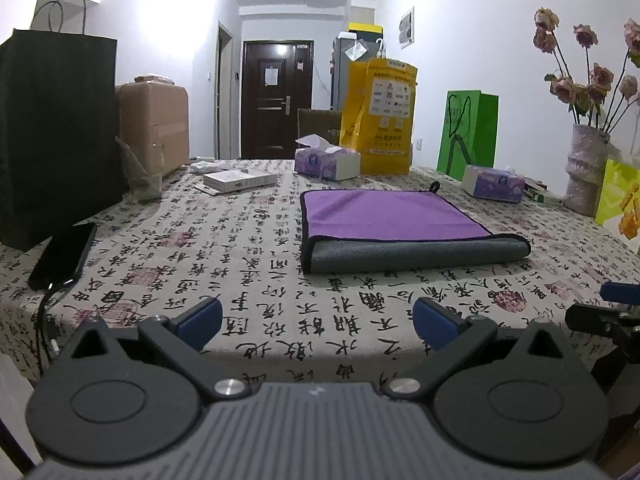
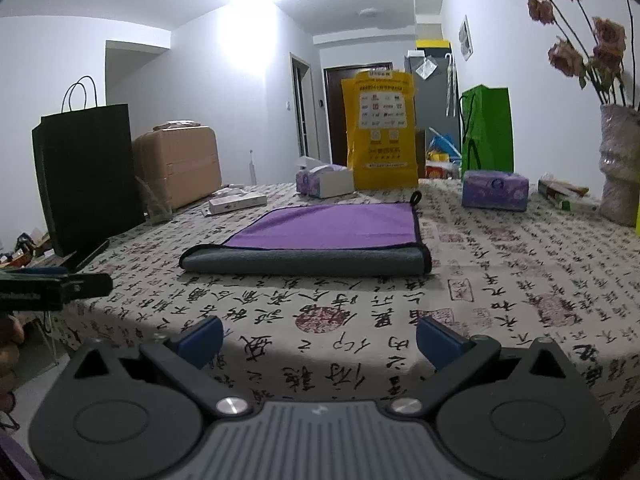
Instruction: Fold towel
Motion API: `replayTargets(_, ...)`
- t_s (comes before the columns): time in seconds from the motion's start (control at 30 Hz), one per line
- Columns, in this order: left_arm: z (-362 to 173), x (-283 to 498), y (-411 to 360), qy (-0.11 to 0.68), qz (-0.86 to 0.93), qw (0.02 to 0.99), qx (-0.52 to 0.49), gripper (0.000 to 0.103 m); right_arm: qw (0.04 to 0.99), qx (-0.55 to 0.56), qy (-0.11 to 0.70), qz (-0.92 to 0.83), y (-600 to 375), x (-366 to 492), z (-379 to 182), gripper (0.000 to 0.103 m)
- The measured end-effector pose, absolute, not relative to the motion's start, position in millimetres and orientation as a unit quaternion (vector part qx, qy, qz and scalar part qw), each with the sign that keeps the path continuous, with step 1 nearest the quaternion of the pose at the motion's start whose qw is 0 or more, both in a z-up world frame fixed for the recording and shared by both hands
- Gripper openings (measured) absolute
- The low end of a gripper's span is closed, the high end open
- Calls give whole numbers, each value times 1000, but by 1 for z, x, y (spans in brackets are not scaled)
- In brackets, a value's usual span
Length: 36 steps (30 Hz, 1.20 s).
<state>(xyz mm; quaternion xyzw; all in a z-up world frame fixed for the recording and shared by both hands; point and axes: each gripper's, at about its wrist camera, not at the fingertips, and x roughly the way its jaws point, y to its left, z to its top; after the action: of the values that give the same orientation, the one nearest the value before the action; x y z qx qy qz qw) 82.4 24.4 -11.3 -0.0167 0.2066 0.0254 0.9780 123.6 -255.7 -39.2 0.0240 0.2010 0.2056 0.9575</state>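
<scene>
A purple towel [image 1: 392, 214] with a grey underside and black trim lies folded on the table, its grey folded edge toward me and a small hang loop at its far right corner. It also shows in the right wrist view [image 2: 324, 226]. My left gripper [image 1: 318, 322] is open and empty over the table's near edge, short of the towel. My right gripper [image 2: 320, 340] is open and empty, also short of the towel. The right gripper's side shows at the right edge of the left wrist view [image 1: 612, 312]. The left gripper shows at the left of the right wrist view [image 2: 52, 284].
A calligraphy-print tablecloth [image 1: 240, 264] covers the table. A black paper bag [image 1: 56, 132], a phone [image 1: 64, 254] with cable, a white box [image 1: 240, 180], two tissue boxes [image 1: 326, 158] [image 1: 494, 182], yellow [image 1: 378, 116] and green [image 1: 468, 132] bags and a vase of dried roses [image 1: 586, 168] surround the towel.
</scene>
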Motion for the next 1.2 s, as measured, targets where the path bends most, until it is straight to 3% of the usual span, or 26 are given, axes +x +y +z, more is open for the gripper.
replayTargets(0.23,-16,101,18,222,21,975,-12,103,955,22,212,205,-258,138,-44,103)
replayTargets(0.63,-19,149,14,231,36,972,4,102,954,19,224,196,-268,181,-46,93)
replayTargets(0.7,-19,164,14,240,36,970,11,92,955,14,221,195,-269,191,-45,91)
replayTargets(0.77,-18,178,18,245,35,969,2,75,956,1,219,193,-270,203,-44,86)
replayTargets(0.97,-16,231,36,287,52,956,-33,50,955,-15,223,196,-275,250,-42,66)
replayTargets(1.07,-14,247,44,292,48,954,-48,46,952,-10,233,199,-276,276,-41,57)
replayTargets(1.2,-17,261,46,290,23,956,-43,51,947,2,249,203,-280,307,-43,56)
